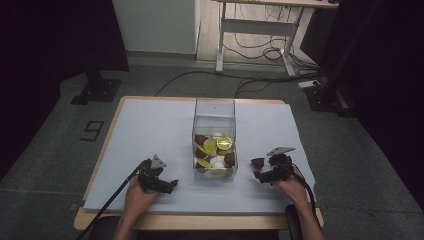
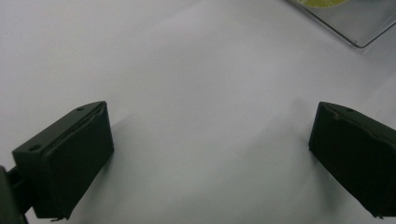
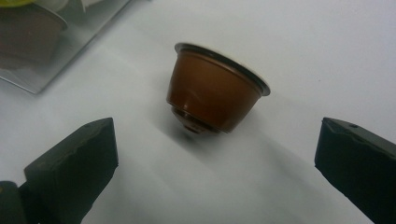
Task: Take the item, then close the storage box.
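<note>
A brown coffee capsule [image 3: 212,88] stands on the white table cover, just ahead of my right gripper [image 3: 217,154], whose jaws are spread wide and do not touch it. From above, the capsule [image 1: 258,162] sits right of a clear box [image 1: 214,107] holding several brown, yellow and white capsules. My right gripper [image 1: 260,174] lies beside the capsule, held by a hand. My left gripper [image 1: 172,184] rests open on the cover left of the box, nothing between its jaws. In the left gripper view my left gripper [image 2: 210,154] faces bare cover, with a box corner [image 2: 355,23] at top right.
The white cover [image 1: 150,130] spans a wooden table [image 1: 107,142]. The box corner [image 3: 42,51] lies up and left of the capsule in the right gripper view. Stands, cables and a desk frame [image 1: 260,30] are on the floor beyond the table.
</note>
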The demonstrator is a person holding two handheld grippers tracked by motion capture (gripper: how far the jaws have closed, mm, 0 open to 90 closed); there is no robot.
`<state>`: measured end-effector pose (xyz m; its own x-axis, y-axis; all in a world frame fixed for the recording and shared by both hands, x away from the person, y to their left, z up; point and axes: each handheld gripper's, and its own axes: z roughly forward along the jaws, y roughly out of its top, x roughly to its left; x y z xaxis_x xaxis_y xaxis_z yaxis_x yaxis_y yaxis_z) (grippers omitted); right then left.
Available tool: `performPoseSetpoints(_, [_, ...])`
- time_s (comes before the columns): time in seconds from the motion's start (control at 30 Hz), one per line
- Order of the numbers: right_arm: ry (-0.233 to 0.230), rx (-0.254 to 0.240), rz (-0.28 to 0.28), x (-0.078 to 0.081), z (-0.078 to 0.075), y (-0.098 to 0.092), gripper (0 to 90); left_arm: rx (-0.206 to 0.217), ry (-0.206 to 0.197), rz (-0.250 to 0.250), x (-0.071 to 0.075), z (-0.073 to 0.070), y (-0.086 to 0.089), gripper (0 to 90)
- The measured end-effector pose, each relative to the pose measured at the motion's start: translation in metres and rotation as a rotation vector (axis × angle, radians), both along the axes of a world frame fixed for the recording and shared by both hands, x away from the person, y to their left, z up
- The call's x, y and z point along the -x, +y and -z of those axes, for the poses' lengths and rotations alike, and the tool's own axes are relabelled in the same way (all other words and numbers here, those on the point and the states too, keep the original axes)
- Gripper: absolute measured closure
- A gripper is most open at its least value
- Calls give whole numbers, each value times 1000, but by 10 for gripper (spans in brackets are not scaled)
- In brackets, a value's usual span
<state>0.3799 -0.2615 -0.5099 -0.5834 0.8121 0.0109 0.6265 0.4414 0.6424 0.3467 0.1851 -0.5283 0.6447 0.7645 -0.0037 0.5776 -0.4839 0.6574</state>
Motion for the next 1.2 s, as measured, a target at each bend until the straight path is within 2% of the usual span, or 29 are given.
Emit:
performPoseSetpoints(0.37, [40, 52, -13, -4, 14, 1, 0, 0, 0, 0, 0, 0, 0, 0])
performPoseSetpoints(0.83, [31, 35, -12, -3, 16, -1, 0, 0, 0, -2, 0, 0, 0, 0])
performPoseSetpoints(1.2, [45, 46, -4, -4, 14, 0, 0, -2, 1, -9, 1, 0, -1, 0])
